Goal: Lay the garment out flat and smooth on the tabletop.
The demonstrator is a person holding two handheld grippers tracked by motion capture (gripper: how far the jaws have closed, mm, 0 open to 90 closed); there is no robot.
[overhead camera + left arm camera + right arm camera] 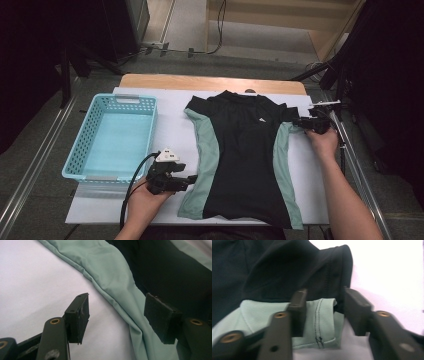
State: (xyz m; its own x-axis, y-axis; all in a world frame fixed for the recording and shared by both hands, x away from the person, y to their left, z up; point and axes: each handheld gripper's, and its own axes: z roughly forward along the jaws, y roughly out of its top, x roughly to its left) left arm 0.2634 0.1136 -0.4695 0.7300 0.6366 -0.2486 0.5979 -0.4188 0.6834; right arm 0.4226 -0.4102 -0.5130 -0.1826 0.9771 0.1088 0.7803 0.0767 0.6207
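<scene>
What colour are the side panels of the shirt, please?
Pale mint green on a black shirt; the side panels show best in the high view.

Shirt (240, 155) lies flat mid-surface (170, 125), collar at the far side, hem near. Basket (114, 135) sits to its left, apart. Left gripper (191, 178) at the near-left hem edge, right gripper (296, 121) at the far-right sleeve.

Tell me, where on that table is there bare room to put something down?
Bare white sheet lies between the basket and the shirt, and in a strip right of the shirt's lower half. The basket itself is empty. It is crowded at the shirt's right sleeve and lower left edge, where the hand-held grippers work.
</scene>
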